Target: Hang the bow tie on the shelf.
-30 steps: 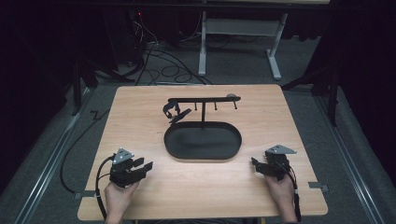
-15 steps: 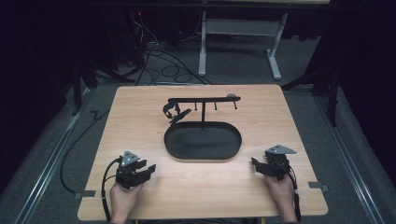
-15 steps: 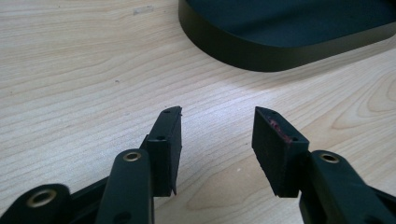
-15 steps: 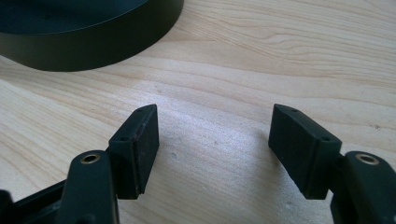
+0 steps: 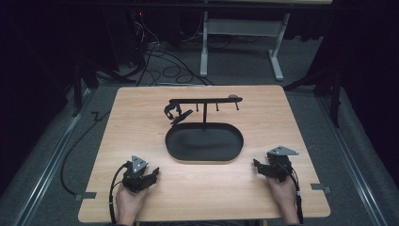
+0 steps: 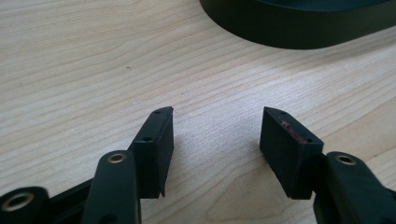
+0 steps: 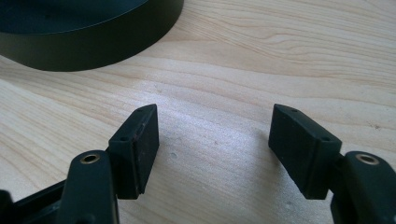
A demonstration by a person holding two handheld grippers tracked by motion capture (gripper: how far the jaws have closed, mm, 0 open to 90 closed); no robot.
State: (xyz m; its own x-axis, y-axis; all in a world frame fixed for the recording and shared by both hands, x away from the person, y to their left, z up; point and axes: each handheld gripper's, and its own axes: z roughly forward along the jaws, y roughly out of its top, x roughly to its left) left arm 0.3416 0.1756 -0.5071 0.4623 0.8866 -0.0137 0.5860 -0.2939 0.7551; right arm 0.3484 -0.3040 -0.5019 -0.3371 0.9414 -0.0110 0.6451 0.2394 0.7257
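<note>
Near the table's front edge the left gripper (image 5: 151, 173) and right gripper (image 5: 257, 165) rest with jaws spread on nothing, the left's having just been opening, while the black oval tray (image 5: 174, 149) lies between and beyond them, long axis crosswise, roughly equally near both.

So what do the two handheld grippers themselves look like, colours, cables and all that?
Both are black. The left gripper and the right gripper each carry a grey three-cornered plate on top and trail a black cable back past the hand. Close up, each has two black block-shaped pads on arms with brass-coloured rivets. One left pad shows a reddish smear along its edge.
</note>
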